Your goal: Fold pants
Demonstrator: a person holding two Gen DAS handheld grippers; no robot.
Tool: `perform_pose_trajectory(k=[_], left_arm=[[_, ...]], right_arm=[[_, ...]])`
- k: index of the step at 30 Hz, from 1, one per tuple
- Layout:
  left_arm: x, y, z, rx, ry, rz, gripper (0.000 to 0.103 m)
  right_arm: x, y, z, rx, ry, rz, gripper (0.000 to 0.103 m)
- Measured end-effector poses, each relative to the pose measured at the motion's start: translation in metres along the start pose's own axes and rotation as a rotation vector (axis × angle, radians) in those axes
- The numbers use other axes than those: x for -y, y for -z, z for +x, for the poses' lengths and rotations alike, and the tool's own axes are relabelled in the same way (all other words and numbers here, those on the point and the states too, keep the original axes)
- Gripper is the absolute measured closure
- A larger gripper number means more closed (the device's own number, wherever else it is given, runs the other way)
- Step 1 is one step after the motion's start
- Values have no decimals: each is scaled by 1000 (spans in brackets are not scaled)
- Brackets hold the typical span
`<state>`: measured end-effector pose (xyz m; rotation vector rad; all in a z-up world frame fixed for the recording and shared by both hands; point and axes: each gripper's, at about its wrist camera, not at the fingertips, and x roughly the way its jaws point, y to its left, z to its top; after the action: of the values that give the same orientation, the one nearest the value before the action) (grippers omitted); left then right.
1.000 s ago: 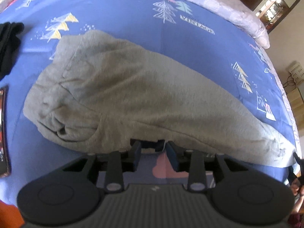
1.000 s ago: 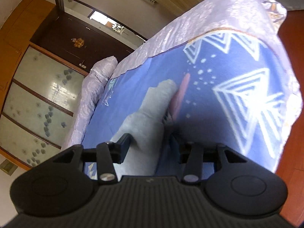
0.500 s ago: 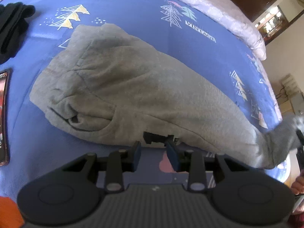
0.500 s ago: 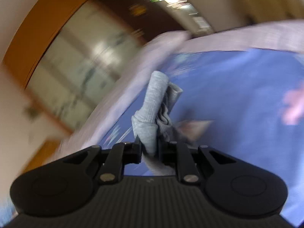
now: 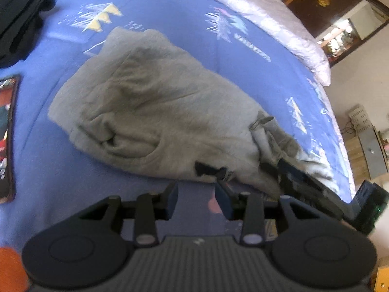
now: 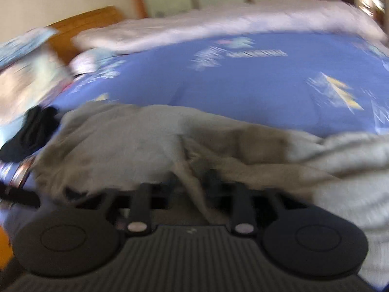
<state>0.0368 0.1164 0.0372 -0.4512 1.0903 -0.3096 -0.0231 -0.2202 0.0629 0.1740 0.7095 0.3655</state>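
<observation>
The black two-finger left gripper (image 5: pixel 195 196) hovers low with jaws parted and empty; the black right gripper (image 6: pixel 192 182) is pinching grey cloth.

Bedsheet (image 5: pixel 184 19) print: a line of capital lettering beside the pine-tree motif (image 5: pixel 225 25), too blurred to read.
Flat card (image 5: pixel 7 136) left of the grey pants (image 5: pixel 155 121): no legible text.

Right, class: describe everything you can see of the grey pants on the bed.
The grey pants look like soft, fleecy sweatpants, lying creased on the blue bedspread. The waist end lies spread flat; the leg end is bunched up and lifted, pinched in the right hand-held gripper. The left hand-held gripper hangs open just short of their near edge, not touching them.
</observation>
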Motion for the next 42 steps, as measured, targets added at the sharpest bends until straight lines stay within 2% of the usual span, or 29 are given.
perform_pose_trajectory(k=[2, 4, 6, 9, 12, 13, 15, 18, 20, 21, 23, 25, 27, 28, 30, 33, 35, 38, 42], left_arm=[[12, -8, 2, 7, 23, 26, 67], [28, -18, 6, 17, 51, 59, 67], [52, -30, 13, 32, 80, 105, 67], [90, -43, 30, 40, 140, 176, 67], [126, -46, 59, 17, 182, 242, 67], [135, -46, 73, 0, 180, 263, 67], [146, -43, 101, -38, 137, 280, 69], [141, -38, 146, -104, -5, 267, 71], [140, -34, 149, -37, -17, 303, 71], [140, -35, 150, -40, -28, 304, 71], [145, -35, 149, -52, -55, 308, 70], [150, -32, 148, -48, -102, 341, 55], [144, -30, 150, -42, -109, 343, 52], [142, -29, 149, -37, -102, 333, 52], [138, -31, 145, -41, -97, 314, 52], [130, -35, 127, -44, -68, 281, 56], [117, -40, 105, -3, -27, 237, 55], [73, -51, 63, 75, 45, 100, 54], [7, -55, 13, 170, 42, -55, 54]], right_arm=[[0, -2, -19, 9, -35, -26, 26], [4, 2, -50, 64, -58, -34, 27], [21, 4, -79, 129, -55, 13, 27], [61, 13, -122, 229, 72, 139, 28], [117, 31, -153, 293, 203, 341, 28], [137, 39, -159, 303, 219, 431, 28], [170, 57, -167, 309, 192, 605, 29], [198, 81, -163, 309, 113, 781, 29], [209, 92, -156, 294, 58, 863, 29], [212, 95, -152, 285, 38, 889, 30], [208, 93, -144, 277, 37, 875, 33], [204, 90, -144, 266, 14, 854, 32], [201, 86, -139, 247, -45, 868, 36], [198, 83, -131, 221, -58, 870, 52], [184, 77, -120, 152, -15, 837, 77], [162, 65, -135, 182, -24, 770, 81], [148, 49, -145, 218, -20, 722, 81], [117, 19, -155, 249, -16, 596, 83], [62, -25, -140, 254, -75, 420, 84]])
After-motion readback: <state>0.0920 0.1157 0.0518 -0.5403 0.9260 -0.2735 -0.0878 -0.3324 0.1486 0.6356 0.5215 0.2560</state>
